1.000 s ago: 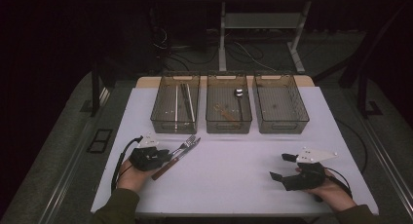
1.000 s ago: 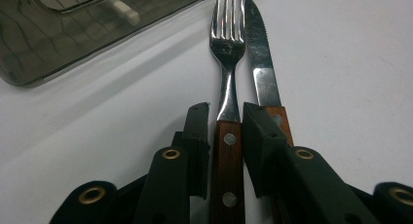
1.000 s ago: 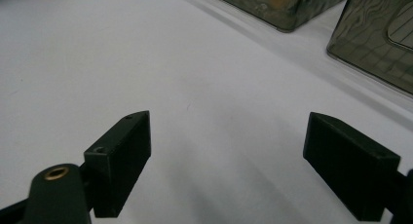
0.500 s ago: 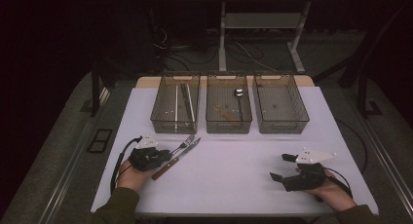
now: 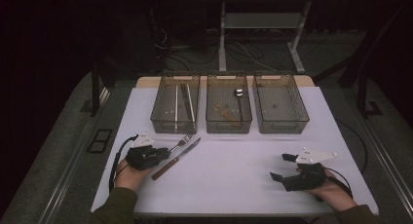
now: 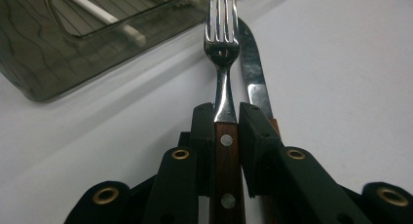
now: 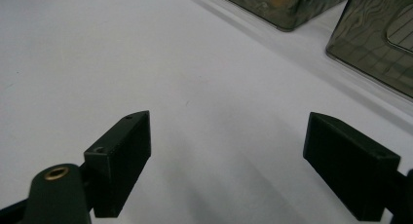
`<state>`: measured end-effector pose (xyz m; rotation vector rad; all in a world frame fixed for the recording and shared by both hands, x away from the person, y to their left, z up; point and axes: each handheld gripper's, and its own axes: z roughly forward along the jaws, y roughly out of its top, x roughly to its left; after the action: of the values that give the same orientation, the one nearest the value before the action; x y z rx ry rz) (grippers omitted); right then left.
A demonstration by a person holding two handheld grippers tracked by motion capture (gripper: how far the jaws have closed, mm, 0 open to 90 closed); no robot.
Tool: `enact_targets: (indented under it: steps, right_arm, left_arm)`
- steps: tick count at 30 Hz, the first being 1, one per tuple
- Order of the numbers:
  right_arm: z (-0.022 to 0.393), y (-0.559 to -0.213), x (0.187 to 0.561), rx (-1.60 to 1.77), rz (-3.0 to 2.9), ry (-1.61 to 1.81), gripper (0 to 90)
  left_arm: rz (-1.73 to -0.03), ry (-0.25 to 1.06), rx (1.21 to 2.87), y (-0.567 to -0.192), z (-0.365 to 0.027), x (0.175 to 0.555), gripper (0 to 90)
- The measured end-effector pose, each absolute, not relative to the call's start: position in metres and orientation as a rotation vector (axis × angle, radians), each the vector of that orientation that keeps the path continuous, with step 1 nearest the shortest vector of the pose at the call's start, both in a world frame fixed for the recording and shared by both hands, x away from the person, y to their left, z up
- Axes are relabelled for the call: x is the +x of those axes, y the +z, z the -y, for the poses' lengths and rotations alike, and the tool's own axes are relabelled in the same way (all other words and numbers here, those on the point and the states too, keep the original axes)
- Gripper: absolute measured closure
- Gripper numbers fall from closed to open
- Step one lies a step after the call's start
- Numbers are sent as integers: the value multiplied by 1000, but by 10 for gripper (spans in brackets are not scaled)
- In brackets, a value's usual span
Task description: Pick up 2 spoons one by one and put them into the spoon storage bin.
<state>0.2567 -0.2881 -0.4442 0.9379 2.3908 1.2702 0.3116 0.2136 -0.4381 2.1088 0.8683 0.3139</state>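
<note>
Table (image 5: 234, 185) first, white and wide, with three smoky bins (image 5: 228, 109) along its far side. Left gripper (image 5: 163, 153) lies low near the front left edge, jaws clamped on the wooden handle of the fork (image 6: 221, 48), a knife (image 5: 176, 158) just beside it. Right gripper (image 5: 281, 166) rests at the front right, hand flat, jaws wide apart and holding nothing; no lettering readable anywhere.

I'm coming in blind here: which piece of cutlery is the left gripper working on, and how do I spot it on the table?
Start at the three smoky bins; take the leftmost bin. On the white table in front of it lie two wood-handled pieces side by side. The fork is the left one, clamped at its handle by the left gripper; the knife beside it has a flat blade, not tines.
</note>
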Motion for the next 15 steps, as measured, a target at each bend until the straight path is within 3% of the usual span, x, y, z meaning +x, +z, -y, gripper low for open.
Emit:
enact_targets:
  steps: [15]
  right_arm:
    - [294, -432, 267, 1159, -2378, 1357, 172]
  left_arm:
    - [-765, 274, 2109, -414, -171, 297, 764]
